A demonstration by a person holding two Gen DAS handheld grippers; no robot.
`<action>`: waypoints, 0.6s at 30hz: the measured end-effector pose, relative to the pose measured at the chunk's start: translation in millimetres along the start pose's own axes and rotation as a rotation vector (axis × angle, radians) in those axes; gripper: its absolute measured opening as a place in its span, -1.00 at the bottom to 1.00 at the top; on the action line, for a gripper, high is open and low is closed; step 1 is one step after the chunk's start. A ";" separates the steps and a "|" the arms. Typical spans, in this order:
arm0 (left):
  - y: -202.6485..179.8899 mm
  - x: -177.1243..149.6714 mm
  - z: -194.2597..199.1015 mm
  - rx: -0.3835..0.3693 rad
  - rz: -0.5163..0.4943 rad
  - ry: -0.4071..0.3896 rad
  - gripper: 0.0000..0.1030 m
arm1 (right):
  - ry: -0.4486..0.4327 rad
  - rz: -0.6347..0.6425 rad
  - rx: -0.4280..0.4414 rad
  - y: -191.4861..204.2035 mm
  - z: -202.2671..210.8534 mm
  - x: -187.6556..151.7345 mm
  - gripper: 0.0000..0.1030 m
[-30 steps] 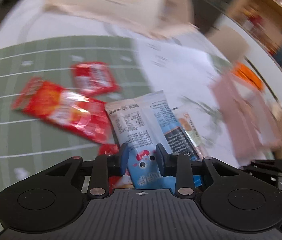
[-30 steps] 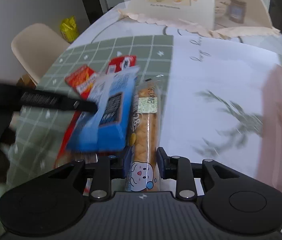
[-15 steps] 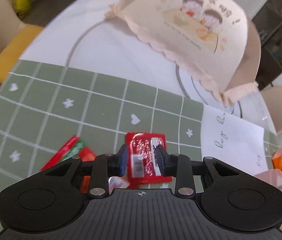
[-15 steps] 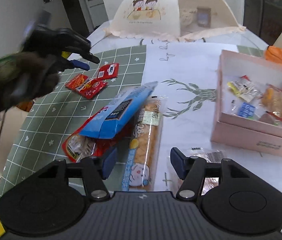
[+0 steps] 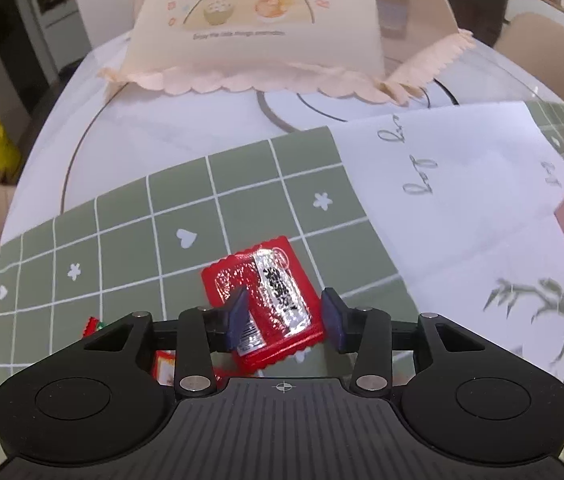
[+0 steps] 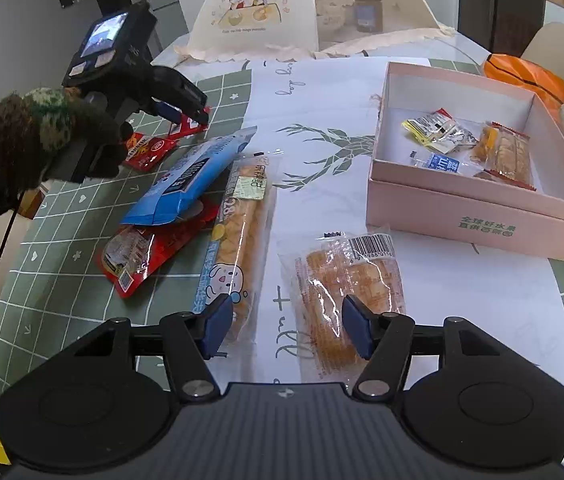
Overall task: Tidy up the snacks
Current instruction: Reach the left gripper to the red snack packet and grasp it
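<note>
A small red snack packet (image 5: pixel 268 300) lies flat on the green checked mat (image 5: pixel 122 240). My left gripper (image 5: pixel 284 318) hovers over it with its jaws opening; the packet lies between the pads, which do not press on it. In the right wrist view the left gripper (image 6: pixel 192 114) sits at the far left, held by a gloved hand (image 6: pixel 42 136). My right gripper (image 6: pixel 286 326) is opening too, with a long cake packet (image 6: pixel 238 236) at its left pad and a bread packet (image 6: pixel 348 292) at its right. A blue packet (image 6: pixel 194 176) leans on a red one (image 6: pixel 154 248). The pink box (image 6: pixel 478 216) holds several snacks.
A cream food cover (image 5: pixel 258 28) stands at the far end of the table. An orange bag (image 6: pixel 526 76) lies behind the pink box. Another red packet (image 6: pixel 146 150) lies near the left gripper. White paper (image 6: pixel 322 92) covers the table's middle. Chairs stand around.
The left gripper let go of the blue packet, moved to the far small red packet and spread its jaws over it. The right gripper released the long cake packet, opened and drew back.
</note>
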State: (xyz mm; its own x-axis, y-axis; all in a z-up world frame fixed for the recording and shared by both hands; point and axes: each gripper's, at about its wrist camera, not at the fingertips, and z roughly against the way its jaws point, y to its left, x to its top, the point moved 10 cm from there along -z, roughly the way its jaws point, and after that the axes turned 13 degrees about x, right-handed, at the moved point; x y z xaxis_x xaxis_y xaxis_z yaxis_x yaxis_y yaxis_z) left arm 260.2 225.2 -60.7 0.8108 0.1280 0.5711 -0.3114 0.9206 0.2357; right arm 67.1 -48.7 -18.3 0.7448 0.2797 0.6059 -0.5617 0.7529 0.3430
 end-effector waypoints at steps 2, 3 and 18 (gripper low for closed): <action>2.5 7.5 -4.2 -0.008 0.068 0.038 -0.12 | 0.013 0.011 0.004 4.8 -2.8 -0.6 0.21; 7.7 10.4 -7.4 -0.002 0.112 0.062 -0.12 | 0.021 0.023 0.003 7.8 -3.6 -1.1 0.21; 29.4 2.7 -4.3 -0.191 0.267 0.115 -0.01 | 0.017 -0.019 -0.039 8.1 18.0 -37.3 0.28</action>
State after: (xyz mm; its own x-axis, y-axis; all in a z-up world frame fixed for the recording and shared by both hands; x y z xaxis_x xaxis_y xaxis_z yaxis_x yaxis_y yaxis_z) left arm 255.4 254.2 -55.6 0.7670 0.4047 0.4979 -0.4305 0.9000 -0.0683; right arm 28.3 -63.8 -25.2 0.7612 0.2752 0.5873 -0.5337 0.7803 0.3260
